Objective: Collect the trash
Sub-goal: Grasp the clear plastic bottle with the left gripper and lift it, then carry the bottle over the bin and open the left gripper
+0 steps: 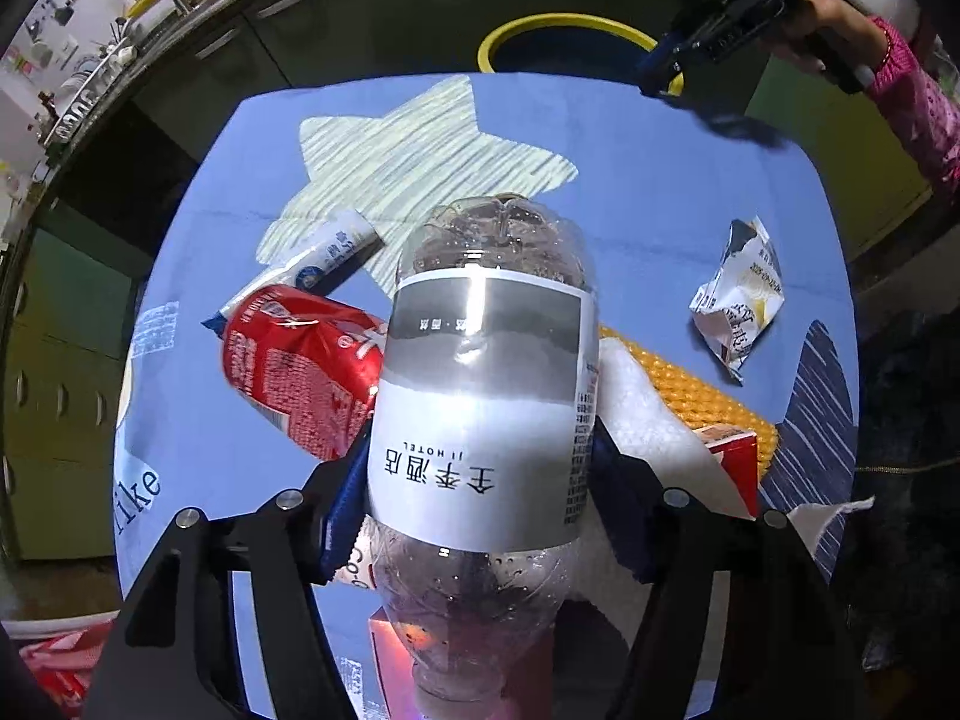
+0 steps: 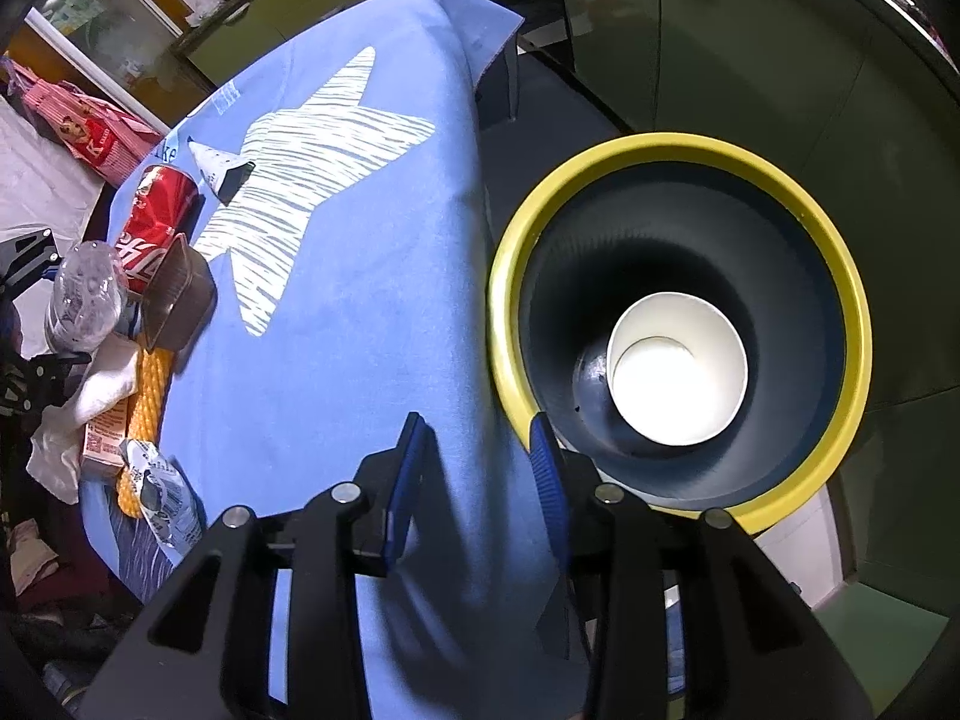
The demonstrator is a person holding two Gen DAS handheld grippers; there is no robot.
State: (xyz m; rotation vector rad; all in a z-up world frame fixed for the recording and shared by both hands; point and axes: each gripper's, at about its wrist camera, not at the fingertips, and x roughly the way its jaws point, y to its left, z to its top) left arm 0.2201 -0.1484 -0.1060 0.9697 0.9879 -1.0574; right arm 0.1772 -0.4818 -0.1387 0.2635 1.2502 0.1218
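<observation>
Clamped between the blue pads of the left gripper (image 1: 480, 480) was a clear plastic bottle (image 1: 486, 396) with a grey-and-white label, held above the blue cloth (image 1: 630, 192) beside a crushed red can (image 1: 300, 366). Empty and spread wide, the right gripper (image 2: 480, 468) was held over the cloth's edge beside a yellow-rimmed bin (image 2: 678, 150). A white paper cup (image 2: 675, 372) was seen lying inside the bin.

Left gripper (image 1: 480, 468): blue pads pressed on both sides of bottle (image 1: 480, 396), jaws closed around it, bottle lying along fingers.
Right gripper (image 2: 480, 456): jaws apart, nothing between pads, fingers (image 2: 408, 468) pointing forward and down. In left view, hand (image 1: 822, 30) in pink sleeve holds it.
</observation>
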